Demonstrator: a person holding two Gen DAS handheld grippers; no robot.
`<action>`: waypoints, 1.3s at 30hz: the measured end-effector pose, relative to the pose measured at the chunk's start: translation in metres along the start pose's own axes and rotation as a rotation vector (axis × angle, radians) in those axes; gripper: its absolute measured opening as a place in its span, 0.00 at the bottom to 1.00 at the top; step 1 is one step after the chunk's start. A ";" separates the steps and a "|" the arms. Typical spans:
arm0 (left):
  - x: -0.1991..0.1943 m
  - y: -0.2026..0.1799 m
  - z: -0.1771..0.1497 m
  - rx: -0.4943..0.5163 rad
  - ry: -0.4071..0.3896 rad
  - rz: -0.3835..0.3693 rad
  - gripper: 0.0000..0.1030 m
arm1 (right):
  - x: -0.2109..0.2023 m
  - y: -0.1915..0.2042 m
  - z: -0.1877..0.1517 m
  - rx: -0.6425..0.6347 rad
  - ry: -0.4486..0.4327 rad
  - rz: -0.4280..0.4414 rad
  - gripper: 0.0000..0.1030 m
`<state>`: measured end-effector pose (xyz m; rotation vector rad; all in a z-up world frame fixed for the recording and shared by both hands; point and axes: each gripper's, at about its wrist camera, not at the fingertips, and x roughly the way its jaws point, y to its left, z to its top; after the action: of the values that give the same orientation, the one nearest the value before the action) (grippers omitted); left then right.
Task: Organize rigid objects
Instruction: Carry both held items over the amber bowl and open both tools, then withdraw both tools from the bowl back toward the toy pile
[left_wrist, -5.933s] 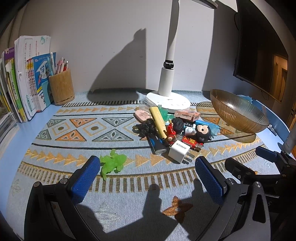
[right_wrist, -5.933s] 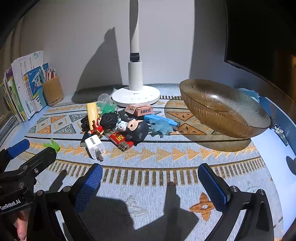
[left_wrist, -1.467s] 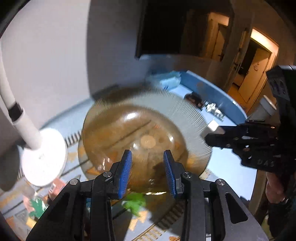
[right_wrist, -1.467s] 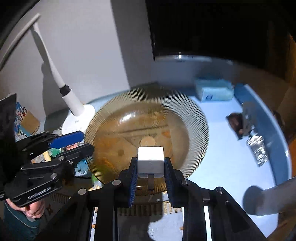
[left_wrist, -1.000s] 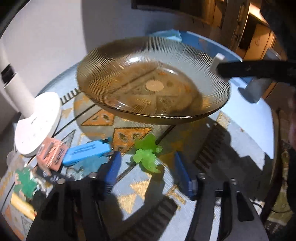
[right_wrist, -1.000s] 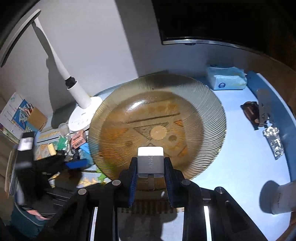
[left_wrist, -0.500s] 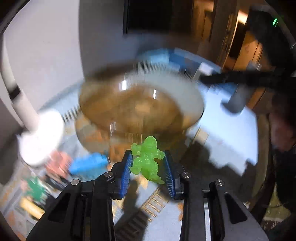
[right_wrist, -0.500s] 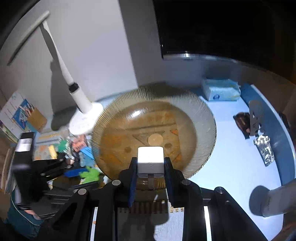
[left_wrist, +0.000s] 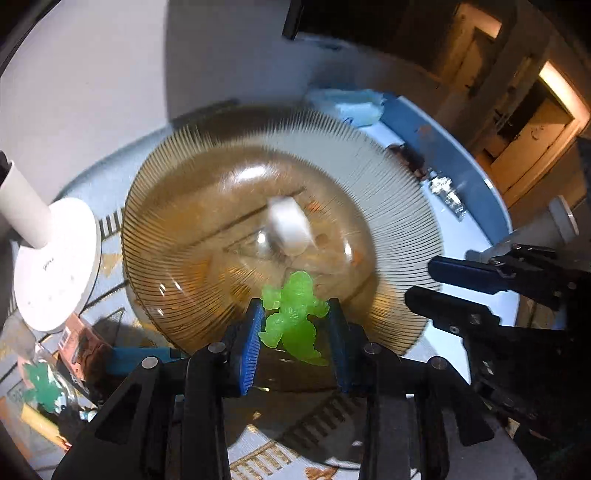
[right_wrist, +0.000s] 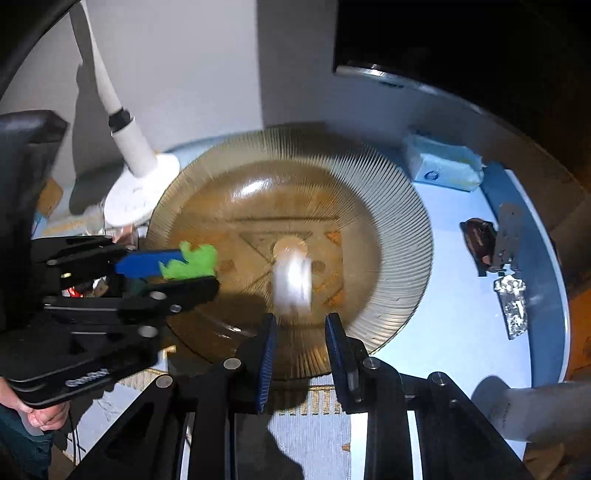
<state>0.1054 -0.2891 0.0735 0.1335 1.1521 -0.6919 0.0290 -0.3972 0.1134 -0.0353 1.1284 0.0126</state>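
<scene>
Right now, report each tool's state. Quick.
Left tool: shut on the green figurine.
Right tool: open, nothing between the pads; the white charger is blurred in the amber glass bowl.

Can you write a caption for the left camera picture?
Left gripper holds a green toy over the glass bowl.

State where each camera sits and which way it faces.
Left wrist: on the left gripper, aimed down into the bowl; its fingers, clamping a green figure, and the right gripper show.
Right wrist: on the right gripper, aimed down into the bowl; its fingers, the left gripper, a hand show.
Shared: bowl, green figure, white charger.
</scene>
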 end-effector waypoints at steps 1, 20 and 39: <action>0.003 0.002 0.000 0.001 0.006 -0.003 0.30 | 0.003 -0.001 0.000 -0.004 0.005 0.002 0.26; -0.132 0.038 -0.042 -0.035 -0.286 -0.010 0.82 | -0.076 0.003 -0.022 0.067 -0.207 0.093 0.45; -0.274 0.127 -0.188 -0.196 -0.581 0.289 0.99 | -0.128 0.142 -0.058 -0.040 -0.516 0.354 0.65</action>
<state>-0.0340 0.0120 0.2013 -0.0666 0.6177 -0.3220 -0.0819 -0.2561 0.2011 0.1262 0.6071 0.3421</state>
